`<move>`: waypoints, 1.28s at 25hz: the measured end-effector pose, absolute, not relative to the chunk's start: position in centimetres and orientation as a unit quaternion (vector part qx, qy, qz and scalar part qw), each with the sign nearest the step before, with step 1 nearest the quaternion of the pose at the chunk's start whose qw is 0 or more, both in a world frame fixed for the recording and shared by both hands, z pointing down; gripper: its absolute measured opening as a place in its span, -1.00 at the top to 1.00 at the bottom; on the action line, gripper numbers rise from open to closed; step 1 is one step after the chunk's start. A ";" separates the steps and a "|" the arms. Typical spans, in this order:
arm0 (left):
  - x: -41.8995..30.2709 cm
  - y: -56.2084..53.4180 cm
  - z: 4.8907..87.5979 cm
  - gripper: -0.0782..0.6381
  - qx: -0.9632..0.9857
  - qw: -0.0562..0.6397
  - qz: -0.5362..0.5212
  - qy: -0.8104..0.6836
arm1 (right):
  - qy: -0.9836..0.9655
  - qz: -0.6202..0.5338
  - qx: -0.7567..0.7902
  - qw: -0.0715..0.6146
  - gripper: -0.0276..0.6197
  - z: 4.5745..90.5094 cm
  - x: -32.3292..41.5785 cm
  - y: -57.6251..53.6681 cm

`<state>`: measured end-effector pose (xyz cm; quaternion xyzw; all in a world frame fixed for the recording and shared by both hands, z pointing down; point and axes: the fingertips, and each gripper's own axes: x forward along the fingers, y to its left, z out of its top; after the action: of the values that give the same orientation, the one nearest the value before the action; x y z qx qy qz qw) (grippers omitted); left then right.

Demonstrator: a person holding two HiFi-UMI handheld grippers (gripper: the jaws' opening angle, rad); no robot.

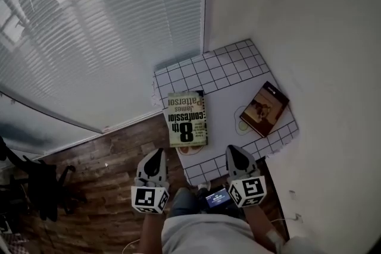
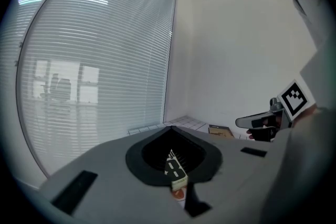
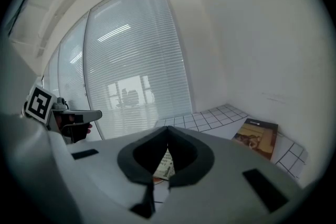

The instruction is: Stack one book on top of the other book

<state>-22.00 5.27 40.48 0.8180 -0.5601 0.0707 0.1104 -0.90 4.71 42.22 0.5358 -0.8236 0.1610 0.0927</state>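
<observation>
A pale green paperback (image 1: 187, 119) lies flat on the white gridded table (image 1: 208, 71), near its left front edge. To its right a brown book (image 1: 264, 108) lies flat at an angle, apart from the first. My left gripper (image 1: 157, 153) hovers shut and empty off the table's front left corner, just short of the green book. My right gripper (image 1: 233, 149) is shut and empty over the table's front edge, between the two books. In the left gripper view a slice of the green book (image 2: 176, 168) shows through the jaws, with the brown book (image 2: 220, 131) farther off. The right gripper view shows the brown book (image 3: 257, 137) ahead on the right.
The table sits in a corner, with window blinds (image 1: 101, 27) on the left and a white wall (image 1: 309, 21) behind and to the right. Wooden floor (image 1: 101, 169) lies below the left gripper. A black chair (image 1: 36, 187) stands at the far left.
</observation>
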 end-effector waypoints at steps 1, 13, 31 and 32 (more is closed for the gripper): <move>-22.1 4.9 40.7 0.76 0.817 0.112 0.073 -0.561 | -0.823 0.164 0.537 0.092 0.89 42.5 -0.8 4.4; -23.1 -1.1 42.9 0.76 0.825 0.127 0.086 -0.543 | -0.803 0.178 0.561 0.099 0.89 43.7 -1.0 -0.7; -23.6 -6.4 51.3 0.76 0.841 0.185 0.134 -0.490 | -0.777 0.232 0.565 0.154 0.89 51.0 -3.1 -5.1; -23.4 -6.6 51.8 0.76 0.842 0.187 0.138 -0.486 | -0.776 0.234 0.564 0.158 0.89 51.5 -3.0 -5.2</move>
<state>-23.44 -6.61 51.79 0.8423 -0.4862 0.1383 0.1869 -3.03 -5.22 51.54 0.5642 -0.7758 0.2342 0.1580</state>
